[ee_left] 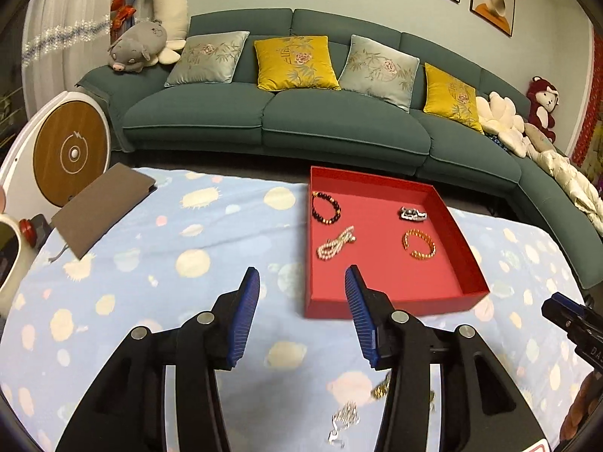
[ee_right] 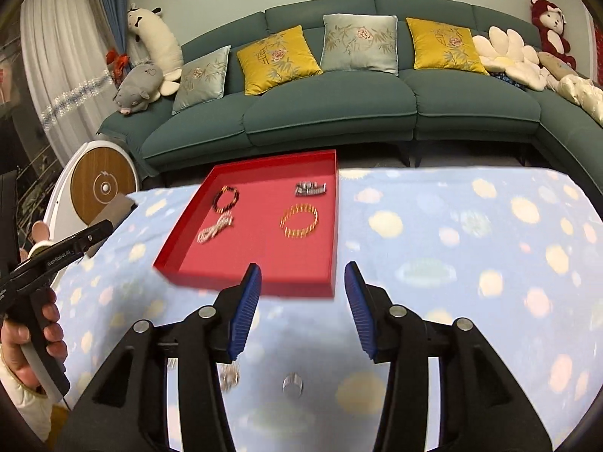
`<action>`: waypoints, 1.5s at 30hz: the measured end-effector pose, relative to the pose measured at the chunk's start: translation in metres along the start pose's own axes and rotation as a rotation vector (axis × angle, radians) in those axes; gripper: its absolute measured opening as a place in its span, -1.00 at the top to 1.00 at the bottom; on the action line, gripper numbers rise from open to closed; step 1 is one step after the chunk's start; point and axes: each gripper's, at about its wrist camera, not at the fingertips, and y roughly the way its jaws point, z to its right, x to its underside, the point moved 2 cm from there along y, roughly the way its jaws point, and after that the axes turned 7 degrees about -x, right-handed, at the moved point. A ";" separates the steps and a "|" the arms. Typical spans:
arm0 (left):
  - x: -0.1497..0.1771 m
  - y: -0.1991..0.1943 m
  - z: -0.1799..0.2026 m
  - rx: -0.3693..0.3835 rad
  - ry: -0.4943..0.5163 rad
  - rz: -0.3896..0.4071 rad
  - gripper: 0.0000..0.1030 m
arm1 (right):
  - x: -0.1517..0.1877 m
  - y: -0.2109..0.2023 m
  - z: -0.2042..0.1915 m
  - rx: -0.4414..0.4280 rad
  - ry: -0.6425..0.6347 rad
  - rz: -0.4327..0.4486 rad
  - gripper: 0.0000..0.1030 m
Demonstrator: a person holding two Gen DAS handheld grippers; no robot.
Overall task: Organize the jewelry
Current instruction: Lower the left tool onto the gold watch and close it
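A red tray (ee_left: 467, 248) (ee_right: 181, 248) sits on the blue spotted cloth. It holds a dark bead bracelet (ee_left: 326, 208) (ee_right: 227, 199), a pearl strand (ee_left: 335, 243) (ee_right: 215, 230), a gold bangle (ee_left: 419, 244) (ee_right: 299, 221) and a silver piece (ee_left: 412, 213) (ee_right: 309, 188). My left gripper (ee_left: 301, 282) is open and empty above the tray's near left corner. My right gripper (ee_right: 303, 277) is open and empty just before the tray's near edge. Loose on the cloth lie a silver chain (ee_left: 345, 420), a gold chain (ee_left: 382, 388), a silver ring (ee_right: 292, 383) and a blurred silver piece (ee_right: 230, 374).
A brown notebook (ee_left: 101, 209) lies at the cloth's far left corner. A green sofa (ee_left: 301, 128) with cushions and plush toys stands behind the table. A white and wood round device (ee_left: 64, 150) stands at left. The left gripper's body (ee_right: 56, 252) shows in the right wrist view.
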 end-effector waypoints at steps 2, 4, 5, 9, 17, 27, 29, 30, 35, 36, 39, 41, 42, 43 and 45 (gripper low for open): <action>0.020 -0.007 0.000 -0.006 0.010 -0.030 0.10 | 0.021 -0.011 -0.005 0.001 0.000 -0.008 0.13; 0.040 -0.011 -0.001 0.008 0.001 -0.061 0.10 | 0.039 -0.015 -0.011 -0.012 0.002 -0.026 0.13; 0.049 -0.014 -0.001 0.017 -0.004 -0.072 0.10 | 0.049 -0.016 -0.015 -0.019 0.003 -0.038 0.13; 0.076 -0.007 0.004 0.028 0.019 -0.127 0.10 | 0.077 -0.008 -0.028 -0.015 -0.034 -0.084 0.13; 0.108 0.025 0.023 0.026 0.102 -0.181 0.09 | 0.106 0.021 -0.050 -0.039 -0.116 -0.167 0.13; 0.122 0.042 0.028 0.029 0.116 -0.221 0.09 | 0.103 0.034 -0.038 -0.028 -0.082 -0.187 0.13; 0.121 0.042 0.029 0.041 0.105 -0.221 0.09 | 0.102 0.036 -0.030 -0.019 -0.057 -0.188 0.13; 0.120 0.041 0.030 0.047 0.099 -0.221 0.09 | 0.101 0.036 -0.028 -0.012 -0.051 -0.187 0.13; 0.108 0.037 0.045 0.090 0.100 -0.200 0.09 | 0.098 0.040 -0.020 0.005 -0.027 -0.181 0.13; 0.106 0.037 0.049 0.100 0.107 -0.196 0.09 | 0.098 0.042 -0.019 0.009 -0.028 -0.183 0.13; 0.103 0.042 0.062 0.110 0.137 -0.187 -0.02 | 0.101 0.049 -0.017 0.022 -0.035 -0.195 0.13; 0.101 0.046 0.068 0.102 0.156 -0.174 -0.04 | 0.102 0.054 -0.015 0.027 -0.035 -0.199 0.13; 0.100 0.049 0.070 0.095 0.167 -0.175 -0.04 | 0.102 0.056 -0.014 0.030 -0.035 -0.199 0.13; 0.100 0.052 0.072 0.089 0.173 -0.176 -0.05 | 0.102 0.058 -0.013 0.032 -0.034 -0.200 0.13; 0.100 0.058 0.074 0.083 0.173 -0.181 -0.05 | 0.101 0.060 -0.011 0.034 -0.027 -0.200 0.13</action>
